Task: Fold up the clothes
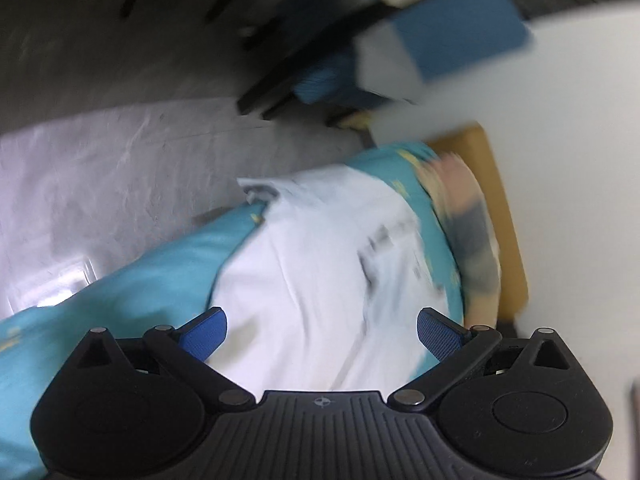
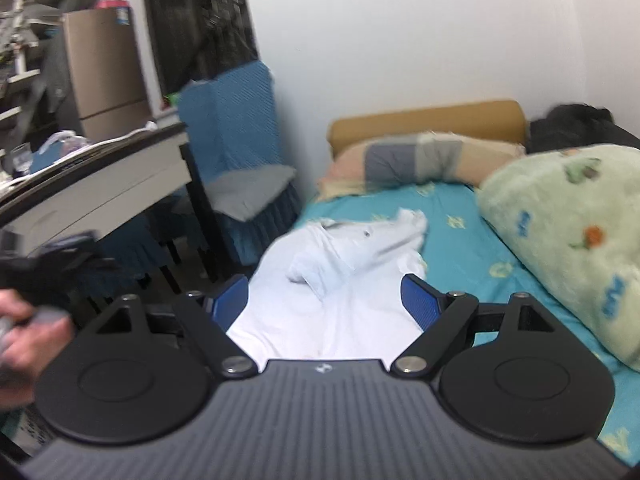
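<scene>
Left wrist view: motion-smeared throughout; print on the white shirt (image 1: 320, 264) reduced to unreadable grey streaks; collar end blurred; near hem hidden behind the left gripper (image 1: 322, 334) body. Pillow (image 1: 468, 216) smeared, pattern indistinct. Blue-covered chair (image 1: 452, 36) cut by the top edge, legs streaked. Right wrist view: shirt's lower part hidden behind the right gripper (image 2: 324, 304) body; small dark mark on its chest too small to identify. Hand (image 2: 28, 332) at the left edge cut off and blurred, with the dark device above it indistinct. Desk (image 2: 100, 184) clutter blurred, items unidentifiable. Green blanket (image 2: 572, 240) cut by the right edge. Dark bundle (image 2: 576, 124) beyond it without discernible form.
</scene>
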Demonstrator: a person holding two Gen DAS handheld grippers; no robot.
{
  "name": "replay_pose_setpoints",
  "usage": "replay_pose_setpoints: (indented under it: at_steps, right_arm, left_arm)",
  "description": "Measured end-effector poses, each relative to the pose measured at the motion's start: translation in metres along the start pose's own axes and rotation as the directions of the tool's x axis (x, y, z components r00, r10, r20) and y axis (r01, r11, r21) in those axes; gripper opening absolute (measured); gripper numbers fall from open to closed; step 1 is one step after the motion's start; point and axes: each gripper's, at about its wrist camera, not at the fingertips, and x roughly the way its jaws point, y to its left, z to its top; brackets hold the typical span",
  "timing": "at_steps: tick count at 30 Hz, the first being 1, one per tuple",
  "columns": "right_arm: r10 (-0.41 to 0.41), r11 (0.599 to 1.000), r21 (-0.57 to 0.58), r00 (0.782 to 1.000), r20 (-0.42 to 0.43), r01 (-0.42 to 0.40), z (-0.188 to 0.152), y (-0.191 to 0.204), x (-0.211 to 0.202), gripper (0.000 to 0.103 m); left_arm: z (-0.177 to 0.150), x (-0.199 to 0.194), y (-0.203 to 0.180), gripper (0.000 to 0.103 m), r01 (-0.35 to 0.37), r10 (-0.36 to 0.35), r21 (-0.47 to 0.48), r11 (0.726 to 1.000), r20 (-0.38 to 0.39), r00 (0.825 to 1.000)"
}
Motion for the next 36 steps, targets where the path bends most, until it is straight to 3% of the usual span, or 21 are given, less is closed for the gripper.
replay_pose_setpoints:
  at_steps: [3,5,8,11,15,17,19,21,22,24,27,29,30,32,36]
  right_arm:
    - [0.017,1.0,0.007,1.0,-0.02,-0.017,-0.027,-0.013,0.039,0.085]
    - [0.023,1.0,0.021,0.998,-0.06,-0.022,-0.044,-0.023,0.07,0.085]
    - [0.023,0.999,0.045,0.995,-0.095,-0.019,-0.064,-0.032,0.105,0.085]
    - [0.033,0.997,0.08,0.989,-0.141,-0.022,-0.079,-0.039,0.13,0.085]
    - [0.049,0.992,0.126,0.978,-0.202,-0.024,-0.099,-0.049,0.162,0.085]
    - [0.058,0.989,0.149,0.971,-0.232,-0.023,-0.109,-0.053,0.179,0.085]
    - [0.064,0.988,0.152,0.968,-0.244,-0.027,-0.112,-0.054,0.187,0.085]
    - [0.07,0.989,0.144,0.967,-0.246,-0.035,-0.115,-0.055,0.194,0.085]
    - [0.072,0.99,0.137,0.967,-0.246,-0.039,-0.116,-0.055,0.197,0.085]
    - [0.084,0.99,0.134,0.968,-0.235,-0.053,-0.116,-0.056,0.199,0.085]
    - [0.11,0.982,0.174,0.972,-0.209,-0.074,-0.111,-0.061,0.197,0.085]
    - [0.113,0.975,0.212,0.976,-0.187,-0.073,-0.105,-0.066,0.192,0.085]
    - [0.108,0.971,0.23,0.979,-0.174,-0.066,-0.101,-0.069,0.189,0.085]
    - [0.075,0.972,0.231,0.986,-0.151,-0.038,-0.096,-0.074,0.182,0.085]
    - [-0.002,0.975,0.219,0.991,-0.131,0.031,-0.09,-0.084,0.171,0.085]
  left_arm:
    - [0.037,0.06,0.031,0.102,0.005,-0.005,-0.119,0.993,0.002,1.0]
    - [0.057,0.093,0.045,0.102,0.014,-0.007,-0.132,0.991,0.051,0.999]
    - [0.07,0.149,0.066,0.101,-0.064,0.081,-0.155,0.986,0.105,0.991]
    - [0.082,0.203,0.103,0.099,0.003,0.019,-0.32,0.948,0.067,0.998]
    - [0.096,0.26,0.117,0.092,-0.04,0.05,-0.396,0.917,0.014,0.999]
    - [0.101,0.28,0.121,0.09,-0.014,0.006,-0.415,0.91,-0.021,1.0]
    - [0.108,0.297,0.124,0.079,0.019,-0.048,-0.449,0.893,-0.053,0.997]
    - [0.117,0.298,0.112,0.069,0.003,-0.012,-0.404,0.915,-0.02,1.0]
    - [0.119,0.298,0.101,0.064,-0.013,0.012,-0.343,0.939,-0.004,1.0]
    - [0.123,0.296,0.08,0.019,-0.051,0.058,-0.228,0.972,0.021,0.998]
    - [0.123,0.282,0.045,0.009,-0.111,0.12,-0.089,0.99,0.107,0.987]
    - [0.12,0.266,0.008,0.009,-0.196,0.181,0.059,0.979,0.195,0.964]
    - [0.116,0.256,-0.012,0.009,-0.242,0.203,0.142,0.96,0.244,0.948]
    - [0.102,0.238,-0.056,0.008,-0.33,0.222,0.304,0.894,0.339,0.914]
    - [0.054,0.202,-0.142,0.008,-0.444,0.162,0.532,0.721,0.493,0.855]
